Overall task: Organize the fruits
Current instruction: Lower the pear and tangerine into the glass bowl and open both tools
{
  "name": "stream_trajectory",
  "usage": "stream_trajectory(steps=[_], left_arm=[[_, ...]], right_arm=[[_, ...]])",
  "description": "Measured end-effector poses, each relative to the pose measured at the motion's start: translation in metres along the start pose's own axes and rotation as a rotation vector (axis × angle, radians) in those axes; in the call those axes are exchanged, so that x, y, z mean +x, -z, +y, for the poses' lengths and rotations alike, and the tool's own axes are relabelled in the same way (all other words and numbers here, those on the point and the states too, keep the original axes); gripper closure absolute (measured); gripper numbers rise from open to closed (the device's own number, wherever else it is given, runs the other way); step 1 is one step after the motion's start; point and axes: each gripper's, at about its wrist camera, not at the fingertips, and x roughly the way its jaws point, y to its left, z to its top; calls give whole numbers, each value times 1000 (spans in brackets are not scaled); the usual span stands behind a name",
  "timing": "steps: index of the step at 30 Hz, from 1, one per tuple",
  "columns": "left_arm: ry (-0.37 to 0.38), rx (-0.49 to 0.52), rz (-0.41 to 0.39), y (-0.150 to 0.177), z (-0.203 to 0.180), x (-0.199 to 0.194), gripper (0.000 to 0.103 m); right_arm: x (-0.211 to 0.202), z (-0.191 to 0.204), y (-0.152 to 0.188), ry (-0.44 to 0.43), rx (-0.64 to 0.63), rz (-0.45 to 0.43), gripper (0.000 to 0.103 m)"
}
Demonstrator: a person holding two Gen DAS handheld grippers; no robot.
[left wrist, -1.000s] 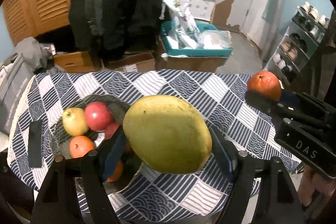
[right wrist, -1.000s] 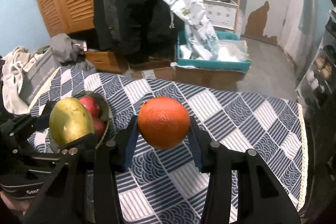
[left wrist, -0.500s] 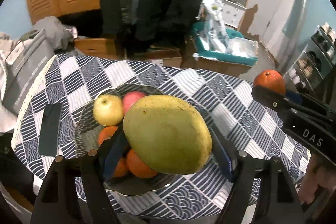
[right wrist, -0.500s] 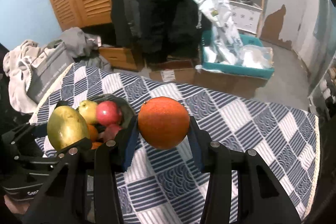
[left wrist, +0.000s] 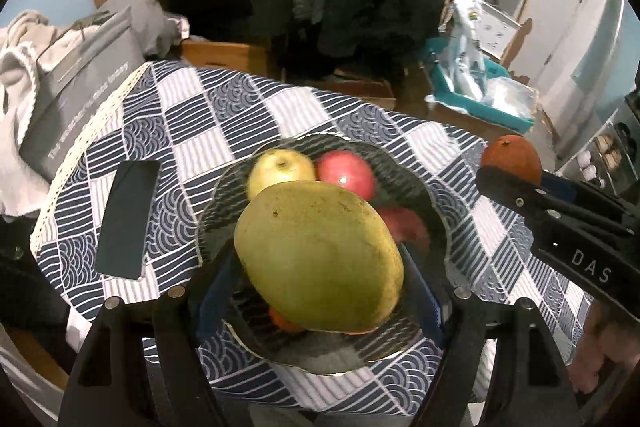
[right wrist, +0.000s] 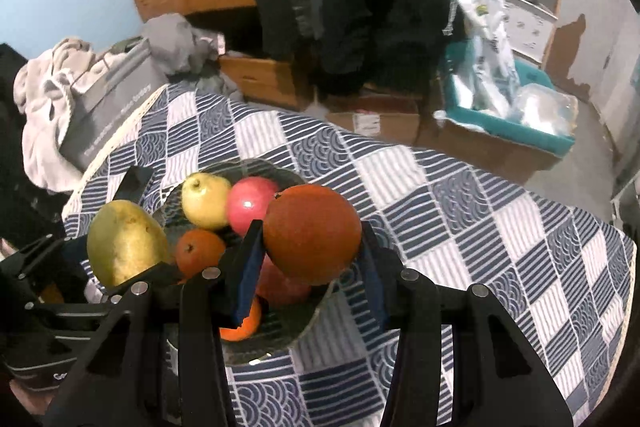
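My left gripper (left wrist: 320,275) is shut on a big green-yellow mango (left wrist: 320,255) and hangs over the dark glass bowl (left wrist: 436,203). The mango (right wrist: 126,241) also shows at the left of the right wrist view. My right gripper (right wrist: 312,267) is shut on an orange (right wrist: 312,233), held above the bowl's right side (right wrist: 280,339); the same orange (left wrist: 512,157) appears at the right of the left wrist view. In the bowl lie a yellow pear-like fruit (left wrist: 280,169), a red apple (left wrist: 346,175), another red fruit (left wrist: 402,227) and small oranges (right wrist: 200,253).
The bowl stands on a round table with a blue-and-white patterned cloth (left wrist: 192,131). A dark phone (left wrist: 126,219) lies on the cloth left of the bowl. Beyond the table are a grey box (left wrist: 80,95), cardboard boxes (right wrist: 372,115) and a teal bin (right wrist: 516,123).
Both grippers have travelled left and a little down with their fruit; the bowl has come under them, the mango now covering its middle and the orange its right side.
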Motion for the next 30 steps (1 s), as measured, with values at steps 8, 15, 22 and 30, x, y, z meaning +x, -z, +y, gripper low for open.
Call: stream_trajectory(steps=[8,15,22,30], left_arm=[[-15,-34,41,4,24,15,24],[-16,-42,69,7,33,25,24],[-12,-51,83,9,35,29,23],[-12,-52,135,11,34,42,23]], right_arm=[[26,24,-1,-32,-31,57,58],[43,36,-1,-71,-28,96,58],[51,45,-5,-122,-24,118,57],[48,45,-9,-126,-17,102,46]])
